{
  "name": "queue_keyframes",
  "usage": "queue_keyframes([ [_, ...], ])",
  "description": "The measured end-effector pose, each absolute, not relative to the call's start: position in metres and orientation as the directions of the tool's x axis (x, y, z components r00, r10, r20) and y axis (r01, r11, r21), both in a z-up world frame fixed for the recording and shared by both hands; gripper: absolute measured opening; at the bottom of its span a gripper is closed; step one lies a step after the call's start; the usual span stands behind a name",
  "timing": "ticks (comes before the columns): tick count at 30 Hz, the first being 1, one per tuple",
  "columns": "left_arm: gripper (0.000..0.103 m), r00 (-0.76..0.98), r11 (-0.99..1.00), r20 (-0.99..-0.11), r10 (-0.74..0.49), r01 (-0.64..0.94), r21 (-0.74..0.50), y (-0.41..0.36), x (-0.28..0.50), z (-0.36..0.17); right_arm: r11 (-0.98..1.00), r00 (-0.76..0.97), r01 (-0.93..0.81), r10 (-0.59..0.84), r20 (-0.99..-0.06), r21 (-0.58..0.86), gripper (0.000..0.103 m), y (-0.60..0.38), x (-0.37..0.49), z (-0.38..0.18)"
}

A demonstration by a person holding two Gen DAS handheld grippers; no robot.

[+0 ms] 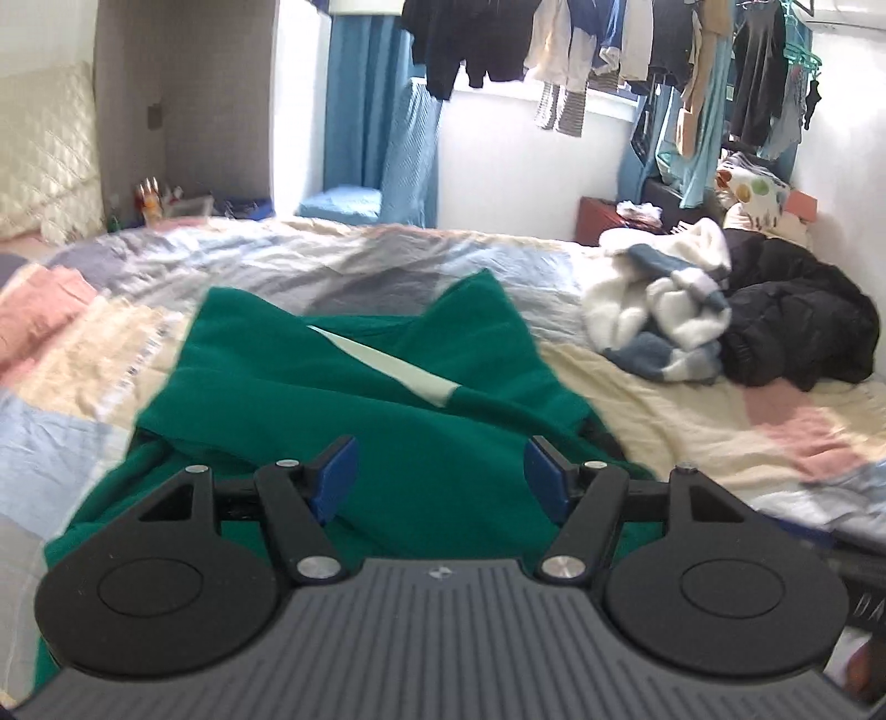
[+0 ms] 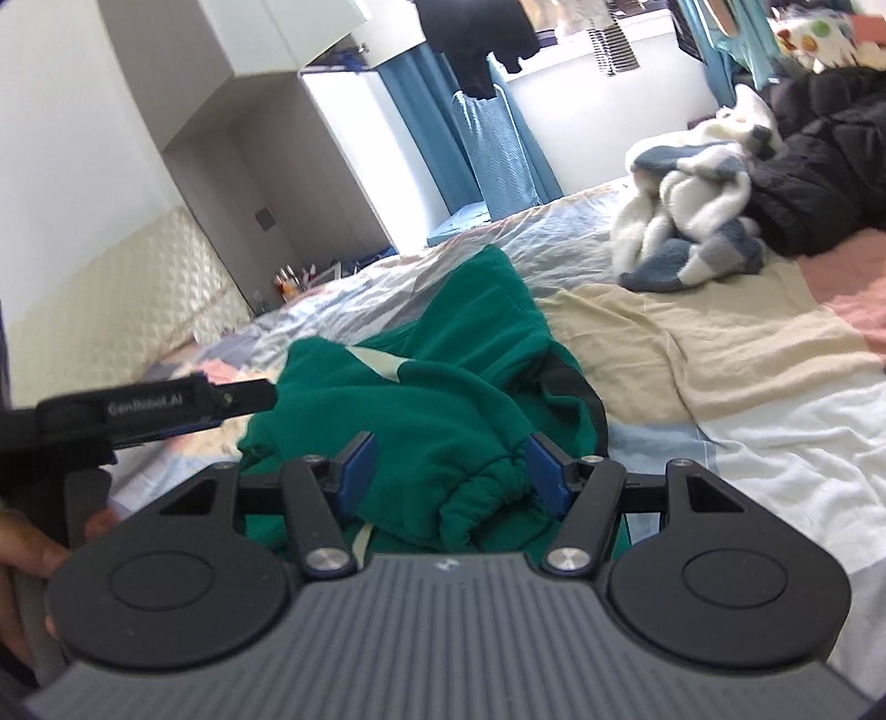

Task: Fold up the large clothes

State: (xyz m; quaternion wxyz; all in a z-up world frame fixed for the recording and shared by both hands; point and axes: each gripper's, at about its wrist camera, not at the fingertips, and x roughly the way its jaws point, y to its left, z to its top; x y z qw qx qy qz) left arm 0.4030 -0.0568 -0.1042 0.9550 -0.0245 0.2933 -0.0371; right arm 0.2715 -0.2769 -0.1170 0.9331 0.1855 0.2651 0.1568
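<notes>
A dark green garment (image 1: 387,399) with a white stripe lies crumpled on the patchwork bed (image 1: 664,410). My left gripper (image 1: 441,476) hovers low over its near part. Its blue pads stand wide apart, the fabric lies below them, and nothing is pinched. In the right wrist view the same green garment (image 2: 443,399) is bunched up, with a gathered hem lying between the spread pads of my right gripper (image 2: 451,471), which is open. One of the left gripper's fingers (image 2: 243,400) reaches in from the left beside the garment, and a hand shows at the lower left.
A white-and-blue fleece heap (image 1: 659,310) and a black jacket (image 1: 797,332) lie on the right side of the bed. A quilted headboard (image 1: 50,155) stands at the left. Clothes hang on a rail (image 1: 609,44) by the window.
</notes>
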Motion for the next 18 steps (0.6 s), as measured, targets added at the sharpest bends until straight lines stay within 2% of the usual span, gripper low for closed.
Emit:
queue_keyframes([
  [6, 0.071, 0.844, 0.996, -0.531, -0.07, 0.031, -0.082, -0.022, 0.406, -0.144, 0.903, 0.792, -0.171, 0.364, -0.49, 0.394, 0.063, -0.252, 0.286, -0.13],
  [16, 0.071, 0.806, 0.995, -0.587, -0.077, 0.022, -0.1, 0.01, 0.448, -0.206, 0.963, 0.84, -0.136, 0.236, -0.488, 0.233, 0.053, -0.225, 0.317, -0.148],
  [18, 0.071, 0.791, 0.993, -0.606, -0.084, 0.016, -0.117, 0.015, 0.458, -0.218, 0.967, 0.827, -0.125, 0.226, -0.515, 0.223, 0.05, -0.224, 0.328, -0.158],
])
